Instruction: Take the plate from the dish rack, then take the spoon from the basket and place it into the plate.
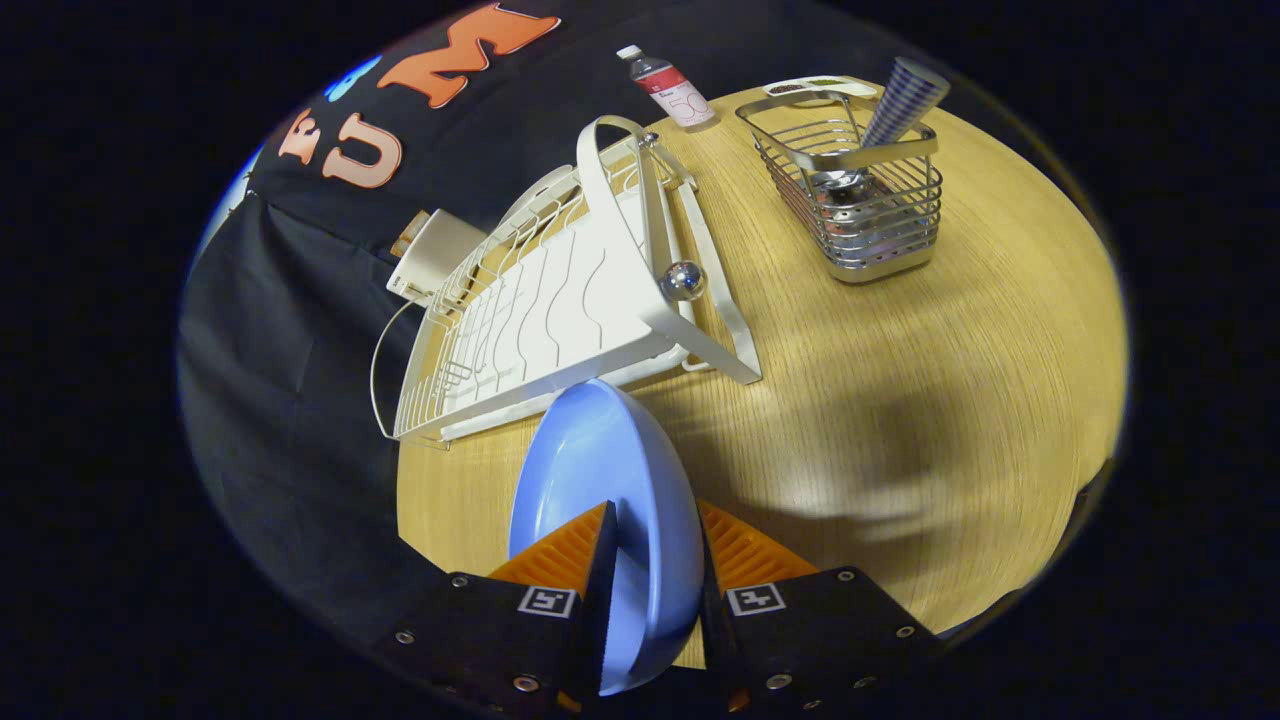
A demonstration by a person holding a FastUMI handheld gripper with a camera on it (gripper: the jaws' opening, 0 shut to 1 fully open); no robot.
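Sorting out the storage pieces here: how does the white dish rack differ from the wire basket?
The white wire dish rack is wide, low and bare; the silver metal wire basket is narrow, deep and holds utensils. The rack lies just beyond the light blue plate clamped between the fingers; the basket stands farther off. Both sit on the wooden table.

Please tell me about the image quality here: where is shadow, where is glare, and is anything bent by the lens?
In the gripper view, a broad soft shadow lies on the wooden table ahead of the tongs, which are shut on the blue plate; small bright highlights shine on the dish rack's chrome ball and the wire basket; the fisheye lens bends the dish rack and the table's edge; focus looks sharp overall.
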